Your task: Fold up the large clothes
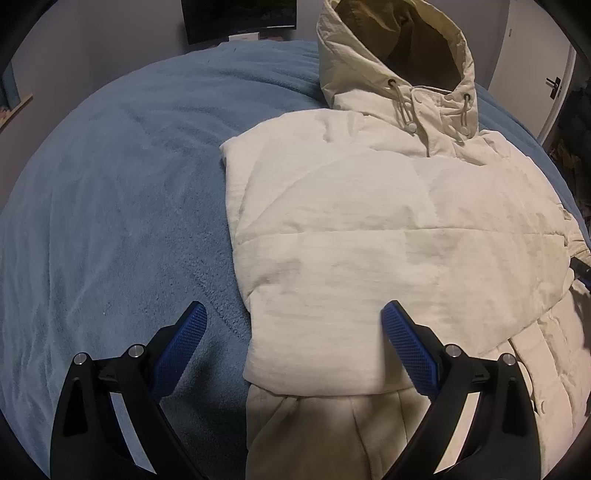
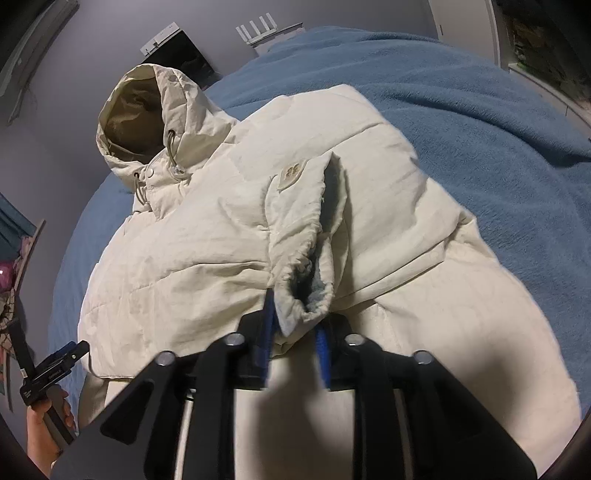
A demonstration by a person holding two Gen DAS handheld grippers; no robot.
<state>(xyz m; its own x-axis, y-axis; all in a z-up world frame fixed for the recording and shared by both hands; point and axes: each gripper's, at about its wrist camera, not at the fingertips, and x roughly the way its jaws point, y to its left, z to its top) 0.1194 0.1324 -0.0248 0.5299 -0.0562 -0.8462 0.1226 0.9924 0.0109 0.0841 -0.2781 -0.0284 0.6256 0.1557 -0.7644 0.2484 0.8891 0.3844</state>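
A cream hooded puffer jacket (image 1: 369, 236) lies front up on the blue blanket (image 1: 110, 206), hood (image 1: 399, 55) at the far end. One sleeve is folded across its chest. My left gripper (image 1: 295, 332) is open and empty above the jacket's near left edge. My right gripper (image 2: 293, 332) is shut on the cuff (image 2: 306, 295) of the other sleeve (image 2: 295, 206), which lies over the chest of the jacket (image 2: 184, 266). The left gripper (image 2: 55, 365) and the hand holding it show at the lower left of the right wrist view.
The blue blanket (image 2: 480, 122) covers the bed on all sides of the jacket. A dark screen (image 1: 240, 16) stands at the wall behind the bed. A white door with a black handle (image 1: 554, 86) is at the far right.
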